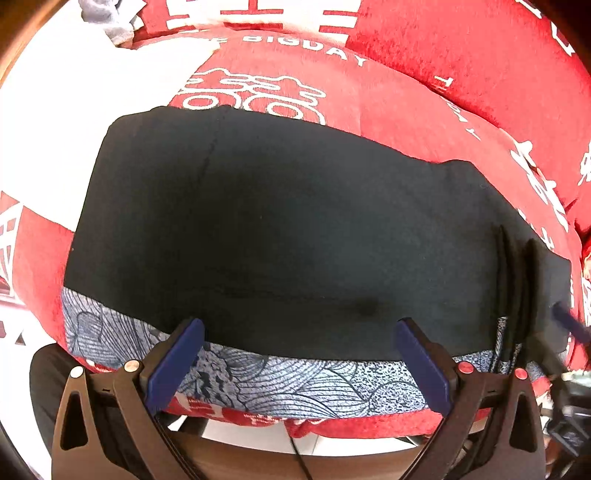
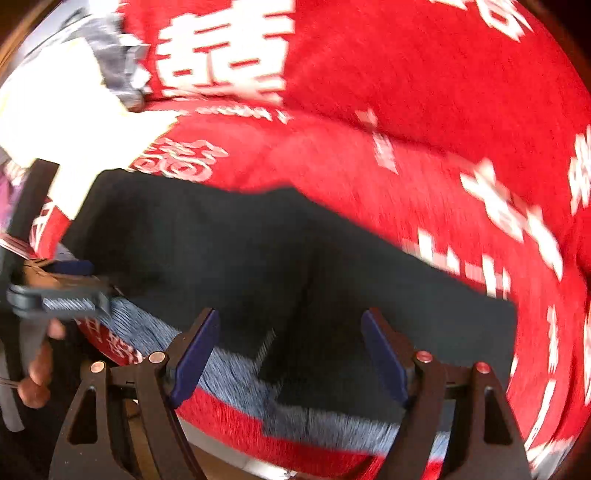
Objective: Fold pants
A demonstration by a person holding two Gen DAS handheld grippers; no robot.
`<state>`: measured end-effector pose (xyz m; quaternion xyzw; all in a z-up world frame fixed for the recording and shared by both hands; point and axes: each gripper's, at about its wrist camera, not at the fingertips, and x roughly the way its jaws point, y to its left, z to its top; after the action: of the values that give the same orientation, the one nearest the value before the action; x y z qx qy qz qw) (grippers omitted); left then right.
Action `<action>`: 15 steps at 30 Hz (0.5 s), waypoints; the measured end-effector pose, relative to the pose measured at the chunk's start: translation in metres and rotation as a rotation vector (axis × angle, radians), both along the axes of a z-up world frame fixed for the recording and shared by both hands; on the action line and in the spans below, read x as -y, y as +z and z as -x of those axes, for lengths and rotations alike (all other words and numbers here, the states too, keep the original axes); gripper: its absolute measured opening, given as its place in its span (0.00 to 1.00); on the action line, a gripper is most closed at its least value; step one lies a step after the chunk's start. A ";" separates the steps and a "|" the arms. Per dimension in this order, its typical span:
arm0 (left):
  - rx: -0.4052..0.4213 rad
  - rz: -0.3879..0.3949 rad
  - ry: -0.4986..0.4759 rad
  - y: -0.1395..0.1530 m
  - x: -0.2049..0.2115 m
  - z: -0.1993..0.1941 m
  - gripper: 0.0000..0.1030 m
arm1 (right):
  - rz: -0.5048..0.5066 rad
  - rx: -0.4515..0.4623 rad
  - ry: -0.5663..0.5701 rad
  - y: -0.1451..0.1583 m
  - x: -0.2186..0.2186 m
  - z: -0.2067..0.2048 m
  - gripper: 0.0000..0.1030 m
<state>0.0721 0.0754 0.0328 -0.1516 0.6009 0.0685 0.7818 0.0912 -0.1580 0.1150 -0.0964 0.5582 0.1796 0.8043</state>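
Note:
The black pants [image 1: 280, 229] lie folded flat on a red blanket with white characters [image 1: 406, 110]. A blue-and-white patterned band [image 1: 295, 376] runs along their near edge. My left gripper [image 1: 299, 365] is open and empty, its blue pads over that band. My right gripper [image 2: 291, 354] is open and empty above the near right part of the pants [image 2: 258, 258]; this view is motion-blurred. The right gripper also shows at the right edge of the left wrist view [image 1: 569, 325], and the left gripper at the left edge of the right wrist view [image 2: 62, 291].
The red blanket [image 2: 424, 110] covers the surface beyond and right of the pants. A white area [image 1: 110, 74] and a grey cloth [image 1: 107, 18] lie at the far left. The surface's front edge [image 1: 332, 428] is just below the pants.

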 end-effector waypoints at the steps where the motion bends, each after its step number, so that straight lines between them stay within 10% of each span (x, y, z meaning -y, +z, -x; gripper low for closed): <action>1: 0.002 -0.007 -0.002 0.000 -0.004 0.001 1.00 | 0.001 -0.045 -0.027 -0.014 0.006 0.000 0.80; 7: 0.024 0.016 -0.041 0.004 -0.017 0.009 1.00 | 0.096 -0.004 0.081 -0.029 -0.045 0.012 0.97; 15: 0.077 0.073 0.057 0.016 -0.078 0.034 1.00 | 0.121 0.018 0.341 -0.028 -0.110 -0.003 0.97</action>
<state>0.0380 0.1533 0.0483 -0.1995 0.5680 0.0628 0.7960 0.0943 -0.0481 0.0875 -0.2395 0.5362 0.2787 0.7599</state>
